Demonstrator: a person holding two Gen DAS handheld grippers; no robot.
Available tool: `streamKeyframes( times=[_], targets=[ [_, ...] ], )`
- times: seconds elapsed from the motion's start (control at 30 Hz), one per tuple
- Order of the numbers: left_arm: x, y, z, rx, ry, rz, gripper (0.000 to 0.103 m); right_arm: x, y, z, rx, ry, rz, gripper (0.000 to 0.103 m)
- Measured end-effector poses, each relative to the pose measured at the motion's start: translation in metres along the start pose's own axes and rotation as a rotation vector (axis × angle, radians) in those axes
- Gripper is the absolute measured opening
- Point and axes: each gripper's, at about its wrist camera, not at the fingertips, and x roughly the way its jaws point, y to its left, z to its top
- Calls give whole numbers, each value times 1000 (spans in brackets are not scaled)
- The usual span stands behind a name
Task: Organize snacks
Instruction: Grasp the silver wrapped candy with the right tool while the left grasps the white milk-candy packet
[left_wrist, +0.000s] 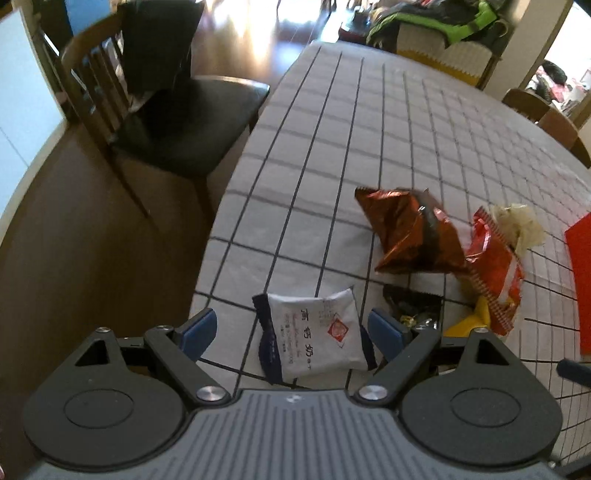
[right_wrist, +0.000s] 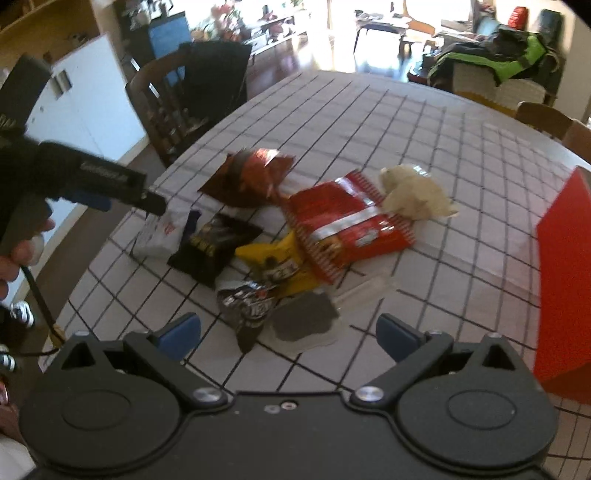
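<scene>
Left wrist view first: my left gripper (left_wrist: 291, 334) hangs over the near edge of the checked tablecloth (left_wrist: 369, 129), jaws spread wide, blue pads (left_wrist: 199, 328) on either side of a white packet (left_wrist: 317, 334) with printed characters and a dark blue end. The pads are not touching it; the packet lies flat on the cloth between them, nothing gripped. Further out I see a copper foil bag (left_wrist: 410, 230) standing puffed, and just right of it a red crinkle-edged bag (left_wrist: 495, 266) with a pale crumpled wrapper (left_wrist: 521, 225) at its top. A yellow packet (left_wrist: 476, 321) and a dark one (left_wrist: 413, 306) peek past my right finger. A red box (left_wrist: 580, 280) sits at the far right edge. A wooden chair (left_wrist: 166, 122) with a black seat stands left of the table.

Right wrist view now: my right gripper (right_wrist: 290, 334) is also wide apart, empty, above a grey clear-edged pouch (right_wrist: 306, 321) and a silver-black wrapper (right_wrist: 247, 299). The snack pile sits mid-table: black bag with gold lettering (right_wrist: 214, 251), yellow packet (right_wrist: 280, 262), red crinkle-edged bag (right_wrist: 347, 229), copper foil bag (right_wrist: 251, 177), pale wrapper (right_wrist: 413, 192). At the left, the other gripper (right_wrist: 110, 188), held in a hand (right_wrist: 22, 251), reaches down over the white packet (right_wrist: 162, 236). The red box (right_wrist: 561, 280) stands upright at the right.
</scene>
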Motion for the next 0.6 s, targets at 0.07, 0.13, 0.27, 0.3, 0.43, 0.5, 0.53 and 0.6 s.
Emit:
streamKeyframes(
  times=[0.07,0.13,0.27,0.3,0.43,0.5,0.53,0.6],
  targets=[
    [8,-3,0,-2,21,-7,89,7,4,1,-9,18,5,98],
    [16,-6,0,-6,42,6,89,12,5,2,-12,29,11,95],
    [25,-13,2,-4,59,10,89,23,10,5,-24,50,16,90],
    [27,-14,2,-5,63,13,89,26,12,5,-31,54,16,88],
    [34,-13,4,-41,95,11,89,38,16,11,-34,78,28,80],
    [37,-14,5,-53,105,11,89,43,17,13,-34,85,25,75],
    [38,-14,5,-55,110,10,89,45,18,14,-35,86,23,74],
    [40,-17,4,-46,107,21,89,48,20,16,-43,85,17,68]
  ],
)
